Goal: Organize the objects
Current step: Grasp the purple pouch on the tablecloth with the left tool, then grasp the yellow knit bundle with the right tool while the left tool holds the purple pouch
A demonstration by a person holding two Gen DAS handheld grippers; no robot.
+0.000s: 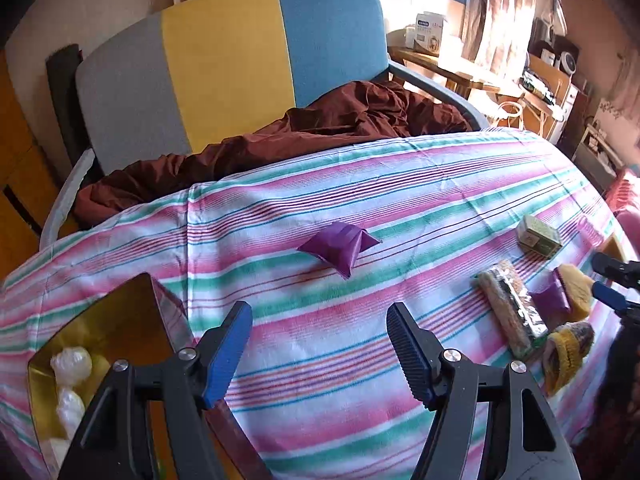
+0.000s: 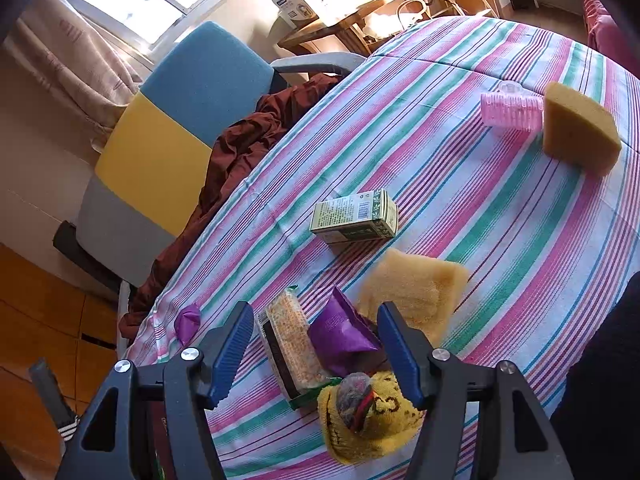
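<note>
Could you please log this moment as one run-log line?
left claw: open, empty, over striped cloth | right claw: open, nothing gripped, above purple packet | gold box: holds white items

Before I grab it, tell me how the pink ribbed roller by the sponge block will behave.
The pink roller lies on its side, so a nudge would probably send it rolling along the striped cloth. It looks thin and translucent, likely light and easily squashed. The sponge block beside it may stop it.
</note>
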